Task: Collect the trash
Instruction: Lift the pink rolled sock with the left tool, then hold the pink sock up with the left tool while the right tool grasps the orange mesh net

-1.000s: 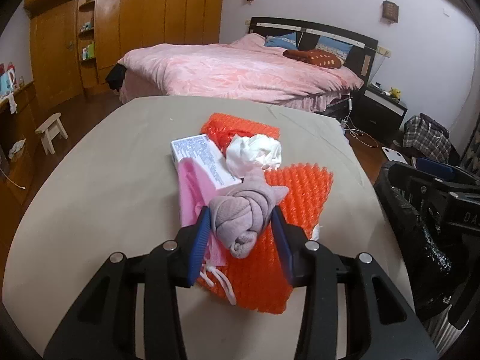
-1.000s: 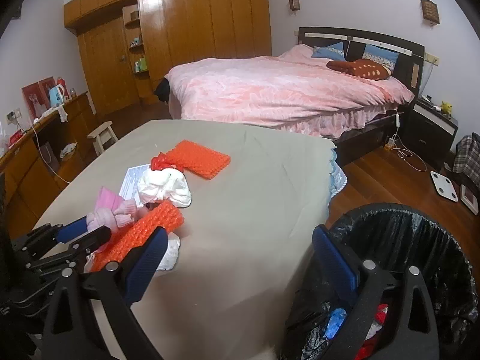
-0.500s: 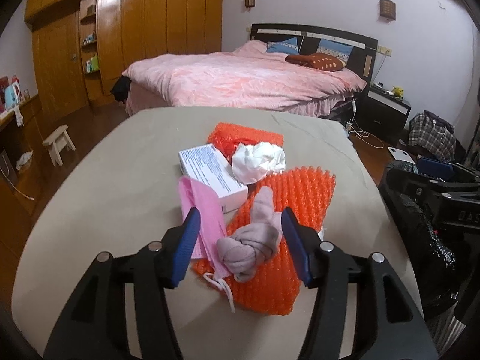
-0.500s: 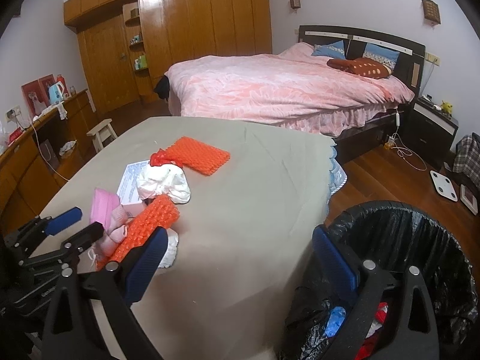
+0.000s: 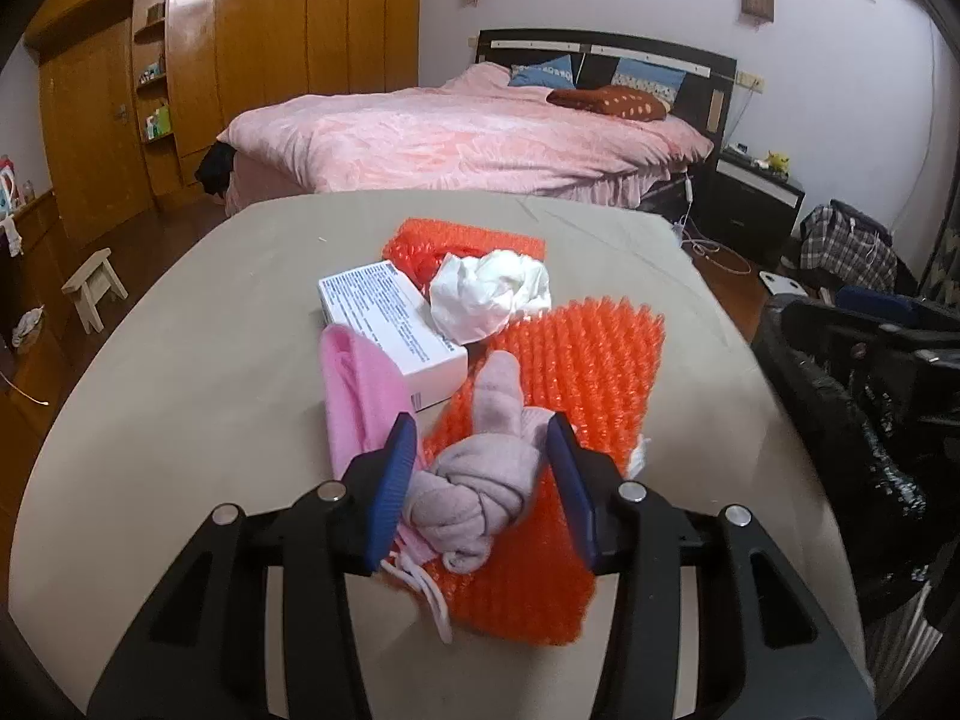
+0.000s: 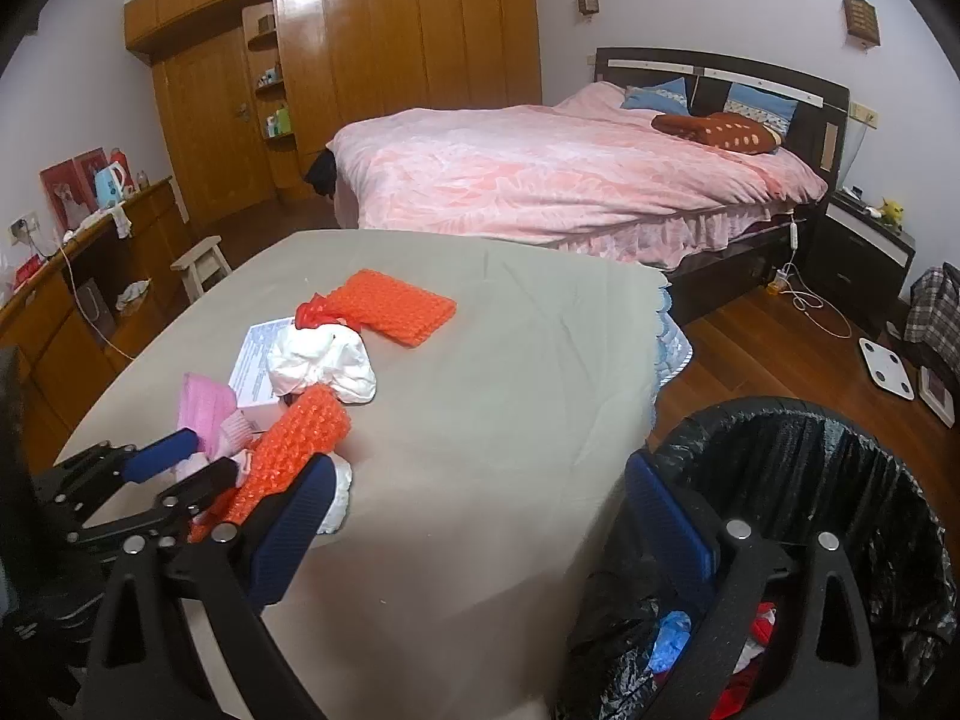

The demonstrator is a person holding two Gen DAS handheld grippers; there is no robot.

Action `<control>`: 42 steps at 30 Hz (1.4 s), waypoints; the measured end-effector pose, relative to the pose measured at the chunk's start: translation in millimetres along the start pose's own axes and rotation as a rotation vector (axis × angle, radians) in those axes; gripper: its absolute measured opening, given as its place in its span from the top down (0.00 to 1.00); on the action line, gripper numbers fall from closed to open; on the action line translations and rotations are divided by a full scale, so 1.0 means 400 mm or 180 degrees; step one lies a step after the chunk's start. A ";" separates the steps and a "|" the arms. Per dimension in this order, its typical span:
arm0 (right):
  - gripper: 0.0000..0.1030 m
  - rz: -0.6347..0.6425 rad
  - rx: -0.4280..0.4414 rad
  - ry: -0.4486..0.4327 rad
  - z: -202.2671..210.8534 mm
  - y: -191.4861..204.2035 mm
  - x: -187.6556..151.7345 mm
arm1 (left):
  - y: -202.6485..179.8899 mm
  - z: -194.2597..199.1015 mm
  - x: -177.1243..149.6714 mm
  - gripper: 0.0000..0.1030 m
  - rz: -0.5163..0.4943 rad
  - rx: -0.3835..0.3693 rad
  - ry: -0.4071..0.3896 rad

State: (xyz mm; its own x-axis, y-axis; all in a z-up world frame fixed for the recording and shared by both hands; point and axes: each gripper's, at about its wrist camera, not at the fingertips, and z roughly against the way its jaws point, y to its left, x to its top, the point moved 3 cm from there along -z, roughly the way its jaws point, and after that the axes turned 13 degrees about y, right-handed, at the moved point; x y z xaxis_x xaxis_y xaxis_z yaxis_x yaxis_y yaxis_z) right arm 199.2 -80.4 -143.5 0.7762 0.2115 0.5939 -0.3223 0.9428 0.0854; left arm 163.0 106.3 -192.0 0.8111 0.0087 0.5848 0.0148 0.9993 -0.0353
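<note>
Closing left tongs [image 5: 480, 483] around knotted mauve cloth bundle [image 5: 474, 480] on beige worktop [image 5: 198, 360], right tongs [image 6: 474, 531] wide open and empty, black-lined trash bin [image 6: 840, 450] at three o'clock partly filled, orange bubble sheets [image 5: 588, 372], white crumpled tissue [image 5: 489, 294], white box [image 5: 390, 324] left.

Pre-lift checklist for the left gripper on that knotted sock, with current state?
1. Knotted sock between the left gripper pads: ok.
2. Pads pressing on sock: not ok; jaws closing, gap visible on the right pad.
3. Pink mask clear of the grasp: cannot tell; it lies against the left pad.
4. Trash bin open, reachable: ok.
5. Right gripper out of the way: ok, open and empty.
</note>
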 end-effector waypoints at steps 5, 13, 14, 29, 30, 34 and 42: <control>0.08 -0.0003 0.0007 0.0016 -0.002 0.001 -0.001 | 0.003 -0.024 0.003 0.52 -0.0017 -0.0017 0.0084; 0.08 0.0002 0.0005 -0.0007 0.010 0.004 -0.001 | -0.005 -0.015 -0.001 0.63 -0.0076 0.0030 0.0045; 0.08 0.0003 0.0004 -0.0019 0.015 0.004 0.000 | -0.007 -0.010 -0.001 0.64 -0.0080 0.0031 0.0033; 0.09 -0.0018 0.0066 -0.0141 0.064 0.023 0.012 | 0.017 0.160 0.044 0.64 0.0203 -0.0076 -0.0386; 0.09 -0.0018 0.0081 -0.0136 0.063 0.028 0.012 | 0.023 0.168 0.042 0.64 0.0217 -0.0052 -0.0401; 0.10 -0.0031 0.0169 -0.0083 0.047 0.057 0.012 | 0.055 0.186 0.034 0.64 0.0240 0.0100 -0.0411; 0.13 0.0092 0.0289 0.0078 -0.028 0.151 0.008 | 0.126 0.182 0.003 0.64 0.0339 0.0270 -0.0343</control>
State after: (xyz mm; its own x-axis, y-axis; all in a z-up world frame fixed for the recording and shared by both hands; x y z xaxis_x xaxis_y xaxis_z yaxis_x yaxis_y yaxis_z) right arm 188.3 -19.8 -145.4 0.7785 0.2454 0.5776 -0.3915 0.9092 0.1414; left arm 122.0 159.3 -134.2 0.7381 0.1140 0.6650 -0.1210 0.9920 -0.0357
